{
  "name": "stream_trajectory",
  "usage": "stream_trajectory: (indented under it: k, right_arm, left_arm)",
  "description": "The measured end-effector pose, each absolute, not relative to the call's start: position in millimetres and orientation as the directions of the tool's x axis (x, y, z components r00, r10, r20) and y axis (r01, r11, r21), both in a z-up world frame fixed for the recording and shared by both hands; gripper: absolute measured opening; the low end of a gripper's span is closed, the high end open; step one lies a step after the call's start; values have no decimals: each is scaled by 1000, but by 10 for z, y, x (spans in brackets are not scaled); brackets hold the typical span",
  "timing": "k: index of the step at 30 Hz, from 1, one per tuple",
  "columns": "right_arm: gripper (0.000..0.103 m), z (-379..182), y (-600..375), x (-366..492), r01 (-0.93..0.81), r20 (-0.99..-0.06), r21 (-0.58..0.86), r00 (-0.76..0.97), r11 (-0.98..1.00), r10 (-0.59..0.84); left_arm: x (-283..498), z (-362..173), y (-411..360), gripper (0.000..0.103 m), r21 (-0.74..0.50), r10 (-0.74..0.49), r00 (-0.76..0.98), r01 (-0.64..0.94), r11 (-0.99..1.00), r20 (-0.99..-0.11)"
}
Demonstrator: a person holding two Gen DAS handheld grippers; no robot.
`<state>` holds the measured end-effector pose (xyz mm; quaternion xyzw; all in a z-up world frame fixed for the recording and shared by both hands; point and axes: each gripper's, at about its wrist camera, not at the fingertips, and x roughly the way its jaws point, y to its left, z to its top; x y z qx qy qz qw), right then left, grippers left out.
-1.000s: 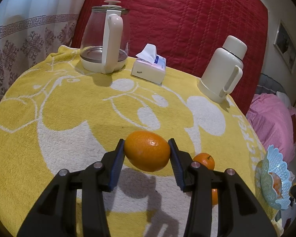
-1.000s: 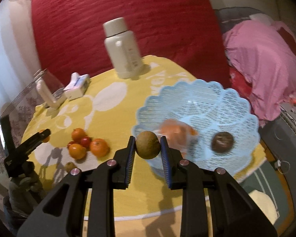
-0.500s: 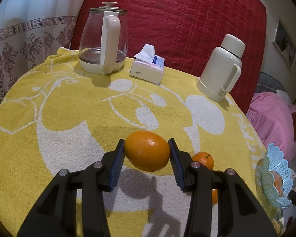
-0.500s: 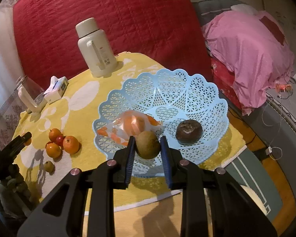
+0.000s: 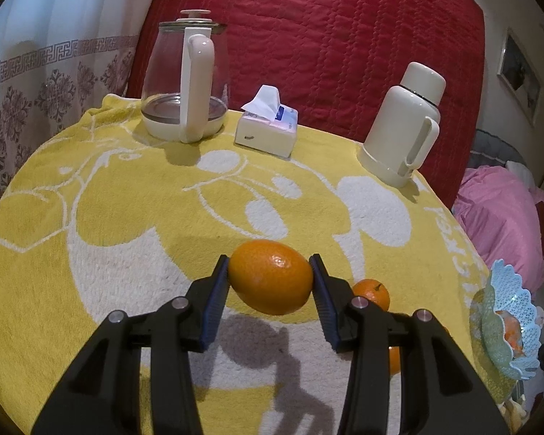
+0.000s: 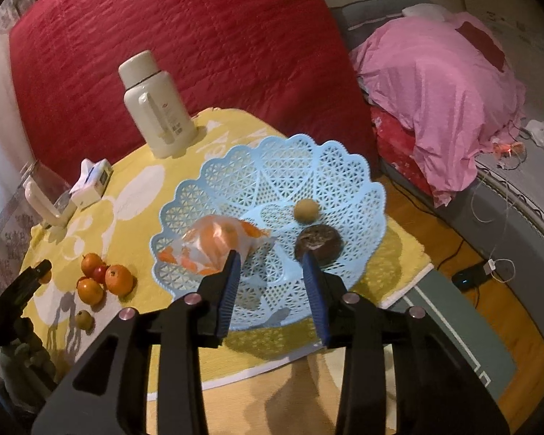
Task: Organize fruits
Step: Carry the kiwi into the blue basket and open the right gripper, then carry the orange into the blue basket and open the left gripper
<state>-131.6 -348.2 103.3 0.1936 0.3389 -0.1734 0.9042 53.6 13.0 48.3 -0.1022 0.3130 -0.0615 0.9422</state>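
Note:
My left gripper (image 5: 270,275) is shut on a large orange (image 5: 271,277), held above the yellow cloth. A small tangerine (image 5: 371,293) lies just right of its fingers. My right gripper (image 6: 272,268) hangs over the light-blue lattice basket (image 6: 221,177); its jaws are opening and nothing is between them. In the basket lie a small greenish-brown fruit (image 6: 306,211), a dark wrinkled fruit (image 6: 319,241) and a bagged orange (image 6: 217,243). Left of the basket sit several tangerines (image 6: 103,281) and a small green fruit (image 6: 83,319). The basket (image 5: 504,326) also shows at the left wrist view's right edge.
A glass kettle (image 5: 186,83), a tissue box (image 5: 266,128) and a cream thermos (image 5: 404,127) stand along the table's far side before a red quilted backdrop (image 5: 326,36). A pink-covered bed (image 6: 435,83) and floor cables (image 6: 489,264) lie right of the table.
The right gripper moved over the basket, opened, and the greenish-brown fruit it held now lies in the basket. The left gripper stayed put with the orange.

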Motion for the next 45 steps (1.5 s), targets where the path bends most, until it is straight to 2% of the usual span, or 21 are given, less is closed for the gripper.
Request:
stream_trajectory:
  k: [2, 6, 14, 25, 35, 45]
  right_arm:
    - [38, 1045, -3508, -1350, 447, -675, 232, 714, 864, -189]
    - [48, 1074, -3573, -1431, 461, -657, 240, 725, 854, -207]
    - [48, 1086, -3673, -1461, 460, -645, 234, 732, 856, -218]
    - [48, 1173, -3768, -1438, 433, -600, 268, 774, 860, -203]
    - [51, 1185, -3927, -1527, 437, -579, 314, 792, 842, -195]
    - [51, 1260, -4128, -1620, 463, -559, 341, 800, 818, -219]
  left_arm:
    - [519, 508, 103, 45, -227, -184, 799, 61, 972, -572]
    - [454, 575, 14, 45, -232, -211, 799, 92, 968, -563]
    - [247, 753, -406, 45, -228, -309, 782, 218, 949, -541]
    - [0, 900, -1362, 45, -208, -485, 685, 449, 869, -544]
    - [-248, 893, -2105, 45, -143, -564, 611, 598, 789, -556]
    - [-263, 727, -2529, 45, -169, -612, 514, 667, 726, -601]
